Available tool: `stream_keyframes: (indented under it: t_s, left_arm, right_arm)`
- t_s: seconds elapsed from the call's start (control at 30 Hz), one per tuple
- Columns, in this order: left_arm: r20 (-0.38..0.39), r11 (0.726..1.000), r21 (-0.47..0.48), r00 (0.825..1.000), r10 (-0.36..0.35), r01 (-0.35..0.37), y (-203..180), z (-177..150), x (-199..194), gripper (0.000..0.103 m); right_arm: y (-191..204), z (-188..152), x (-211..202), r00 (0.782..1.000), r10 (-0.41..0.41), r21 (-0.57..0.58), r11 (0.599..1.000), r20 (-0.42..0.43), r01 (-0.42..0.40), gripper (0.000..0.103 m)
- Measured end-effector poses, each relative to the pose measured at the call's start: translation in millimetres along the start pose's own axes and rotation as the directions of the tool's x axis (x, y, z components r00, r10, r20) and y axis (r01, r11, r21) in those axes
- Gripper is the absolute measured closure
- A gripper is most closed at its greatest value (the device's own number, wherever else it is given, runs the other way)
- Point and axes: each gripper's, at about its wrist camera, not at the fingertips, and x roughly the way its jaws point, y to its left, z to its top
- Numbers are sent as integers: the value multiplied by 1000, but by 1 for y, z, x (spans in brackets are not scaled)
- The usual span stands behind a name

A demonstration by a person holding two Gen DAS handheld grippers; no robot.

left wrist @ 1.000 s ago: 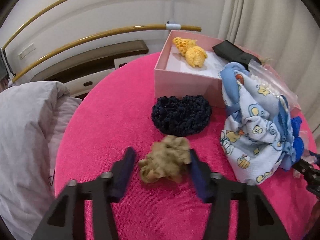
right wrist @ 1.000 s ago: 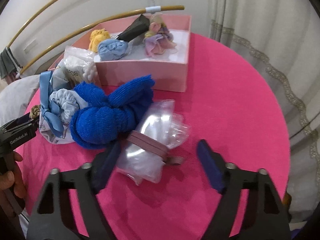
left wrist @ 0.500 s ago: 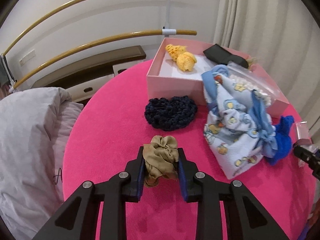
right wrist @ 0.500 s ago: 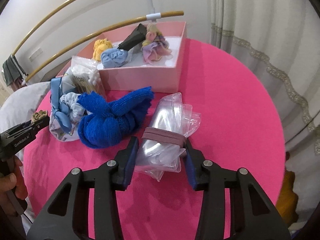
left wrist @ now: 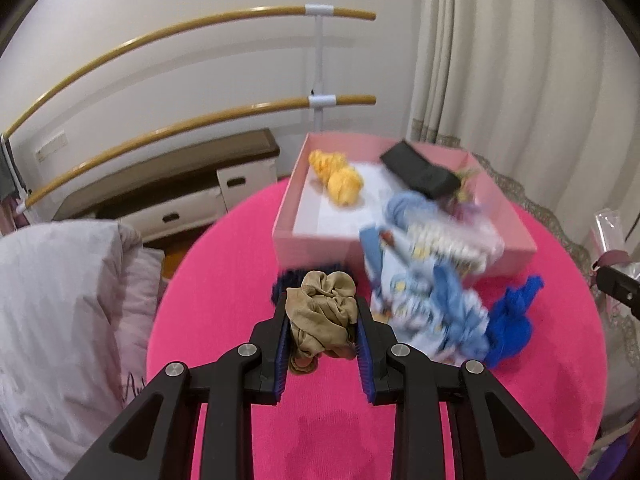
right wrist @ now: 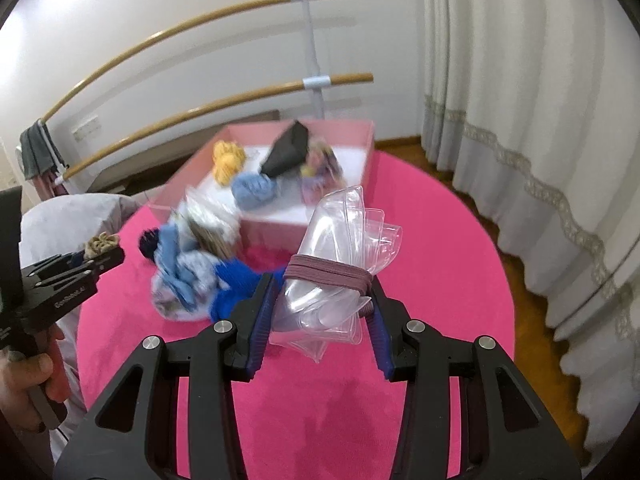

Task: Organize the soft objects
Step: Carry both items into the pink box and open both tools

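Observation:
My left gripper point(left wrist: 322, 320) is shut on a tan scrunchie point(left wrist: 320, 312) and holds it above the pink table point(left wrist: 224, 280). My right gripper point(right wrist: 322, 308) is shut on a clear plastic bag bundle point(right wrist: 340, 264) tied with a mauve band, also lifted off the table. The pink box point(left wrist: 516, 240) at the back holds a yellow scrunchie point(left wrist: 340, 180), a black pouch point(left wrist: 420, 168) and a light blue scrunchie point(right wrist: 254, 190). A patterned blue cloth bundle point(left wrist: 432, 308) and a royal blue knit piece point(left wrist: 512, 324) lie in front of the box.
A dark navy knit piece point(left wrist: 288, 280) lies partly hidden behind the tan scrunchie. A grey quilt point(left wrist: 60, 300) lies left of the table. Two wooden rails point(left wrist: 200, 120) run along the back wall. Curtains point(right wrist: 520, 120) hang at the right.
Both grippers closed on their objects, then lifted them off the table and moved toward the pink box.

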Motion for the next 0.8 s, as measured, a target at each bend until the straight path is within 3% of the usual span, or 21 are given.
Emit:
stream_keyframes:
  t_s: [0.2,0.43,0.8]
  left_arm:
    - [64,1000,15,998,-4,3,-1,42,-9,78]
    - [86,999,31,996,-24,21,-5,95,8,78]
    - [-25,997,54,998,-56,57,-14,166,107,77]
  right_arm:
    - [15,40,2,998,40,-48,998,53,-37,63]
    - [23,100,29,992,105,-63,993,74,-100,63]
    - [1,160,124,994,98,-32,995,-51,-99,62]
